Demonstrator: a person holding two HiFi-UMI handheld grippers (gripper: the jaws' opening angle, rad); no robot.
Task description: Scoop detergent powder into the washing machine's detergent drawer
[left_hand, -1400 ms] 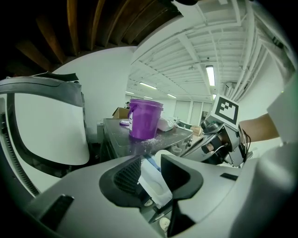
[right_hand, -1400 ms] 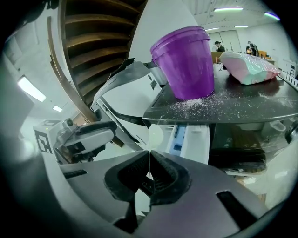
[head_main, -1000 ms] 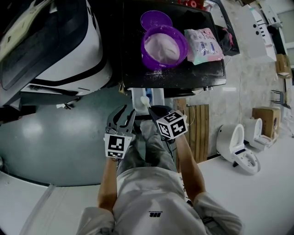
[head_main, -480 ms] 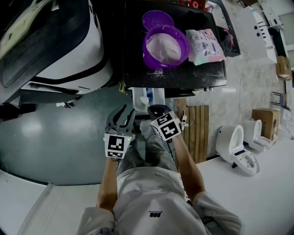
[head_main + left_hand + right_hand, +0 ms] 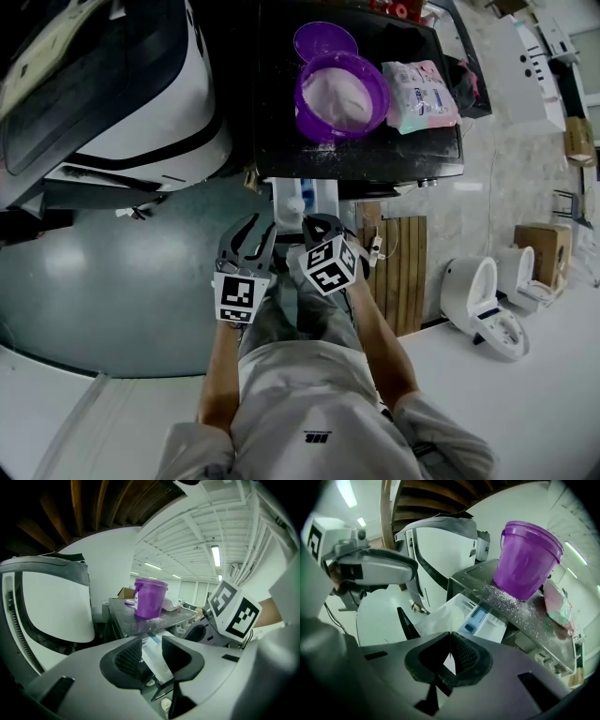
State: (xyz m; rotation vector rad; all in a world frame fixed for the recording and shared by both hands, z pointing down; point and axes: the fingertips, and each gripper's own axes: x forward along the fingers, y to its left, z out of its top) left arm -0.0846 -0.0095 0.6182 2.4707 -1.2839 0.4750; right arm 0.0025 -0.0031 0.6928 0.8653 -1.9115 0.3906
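**Over the open drawer, your right tool pinches the scoop**

At the front of the washer, your right tool [image 5: 449,656] has its jaws closed almost flat on the thin handle of a clear scoop [image 5: 433,618]. The scoop's bowl sits just above the near end of the pulled-out drawer [image 5: 487,620], beside its blue compartment. From the head view the right tool [image 5: 309,228] sits just below the drawer [image 5: 319,195], and the scoop [image 5: 296,205] shows as a pale spot. Whether powder is in it cannot be told.

Your left tool [image 5: 151,651] is partly open and grips nothing. Through the gap between its pads you see the drawer [image 5: 151,641] beyond. In the head view it [image 5: 255,234] hangs just left of the drawer, close beside your right tool.

The washer top [image 5: 281,112] is dark and dusted with spilled powder [image 5: 506,599] round the tub. To its left stands a big white machine [image 5: 141,103] with a dark door. The floor [image 5: 112,281] is grey. Off to your right are wooden slats [image 5: 398,267], a toilet [image 5: 487,300] and a cardboard box [image 5: 539,234]. Strip lights [image 5: 215,555] run across the ceiling.

On the washer top the purple tub [image 5: 375,80] stands upright and open, with white powder [image 5: 336,94] inside. Its lid [image 5: 325,40] lies just behind it, and a detergent bag [image 5: 419,94] lies flat at its right, nearly touching.
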